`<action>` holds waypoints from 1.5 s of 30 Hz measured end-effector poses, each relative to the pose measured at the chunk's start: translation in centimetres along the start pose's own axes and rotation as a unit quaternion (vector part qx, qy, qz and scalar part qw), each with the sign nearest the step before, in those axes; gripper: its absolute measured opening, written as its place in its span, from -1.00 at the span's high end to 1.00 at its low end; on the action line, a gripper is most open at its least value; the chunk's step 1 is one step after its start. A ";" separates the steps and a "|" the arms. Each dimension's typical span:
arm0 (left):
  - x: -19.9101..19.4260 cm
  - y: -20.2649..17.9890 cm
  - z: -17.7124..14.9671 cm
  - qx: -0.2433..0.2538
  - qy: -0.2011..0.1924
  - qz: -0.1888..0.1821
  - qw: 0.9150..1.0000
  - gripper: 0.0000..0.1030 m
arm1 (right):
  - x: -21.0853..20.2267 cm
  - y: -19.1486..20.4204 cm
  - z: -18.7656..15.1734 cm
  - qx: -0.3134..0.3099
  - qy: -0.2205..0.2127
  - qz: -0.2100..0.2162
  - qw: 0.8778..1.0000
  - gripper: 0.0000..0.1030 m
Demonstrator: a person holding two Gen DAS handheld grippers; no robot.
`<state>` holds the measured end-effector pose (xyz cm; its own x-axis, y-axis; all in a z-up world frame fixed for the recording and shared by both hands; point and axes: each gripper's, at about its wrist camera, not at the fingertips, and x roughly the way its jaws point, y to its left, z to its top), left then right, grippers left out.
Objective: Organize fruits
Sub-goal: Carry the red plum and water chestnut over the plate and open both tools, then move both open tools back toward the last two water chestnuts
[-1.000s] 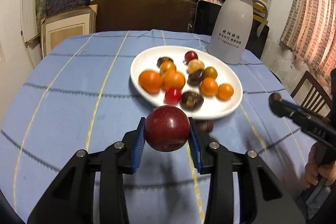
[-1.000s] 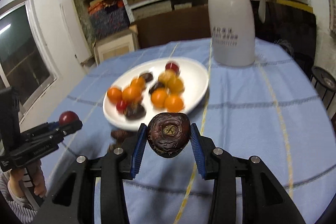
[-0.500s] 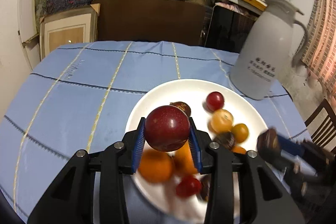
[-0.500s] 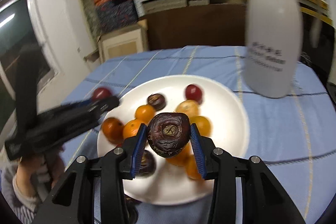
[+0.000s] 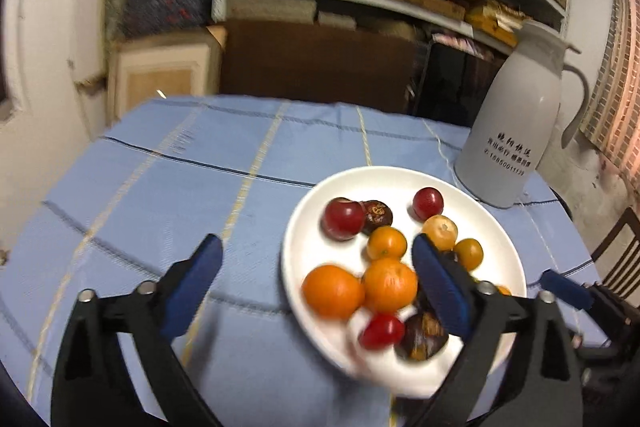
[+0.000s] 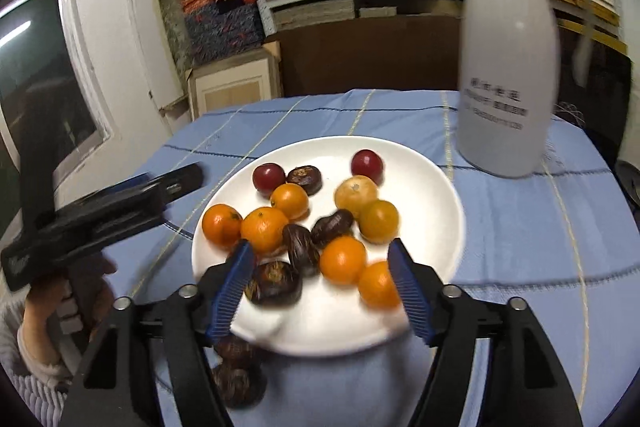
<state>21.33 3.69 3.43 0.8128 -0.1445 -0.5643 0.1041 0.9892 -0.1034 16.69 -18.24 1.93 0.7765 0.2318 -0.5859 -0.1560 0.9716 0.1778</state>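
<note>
L gripper (image 5: pixel 316 267) tilts down over the white plate (image 5: pixel 304 227), jaws just opened wide, nothing betw them; red fruit (image 5: pixel 343 219) lies on the plate's far side. R gripper (image 6: pixel 320 267) also angled down, jaws just opened; dark fruit (image 6: pixel 274 283) blurred just beside its left pad, contact unclear. Two dark fruits (image 6: pixel 236 367) off-plate on the cloth, partly hidden by its finger.

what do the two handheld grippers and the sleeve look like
Both the left gripper and right gripper have black plastic scissor-like arms with silver pivot bolts and ribbed blue pads. The left has a black pistol-style body. The sleeve is white ribbed knit.
</note>
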 end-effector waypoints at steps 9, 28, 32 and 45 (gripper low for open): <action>-10.9 -2.6 -8.7 0.046 -0.063 0.059 0.995 -0.90 | -2.7 -2.2 -6.6 0.020 0.029 -0.024 0.999 -0.65; -12.2 -3.9 -9.9 0.078 -0.069 0.059 0.993 -0.90 | -2.2 0.2 -7.6 -0.023 0.051 -0.007 0.998 -0.75; -12.3 -4.3 -10.1 0.088 -0.071 0.063 0.992 -0.90 | -2.2 0.2 -7.6 -0.021 0.051 -0.008 0.998 -0.75; -12.5 -4.6 -10.1 0.096 -0.071 0.064 0.991 -0.91 | -2.1 0.3 -7.6 -0.024 0.053 -0.010 0.998 -0.75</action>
<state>4.89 0.73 2.67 0.8972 -0.0267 -0.4409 0.0915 0.9878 0.1264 10.35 -18.08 -2.83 0.7109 0.2142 -0.6698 -0.1726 0.9765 0.1291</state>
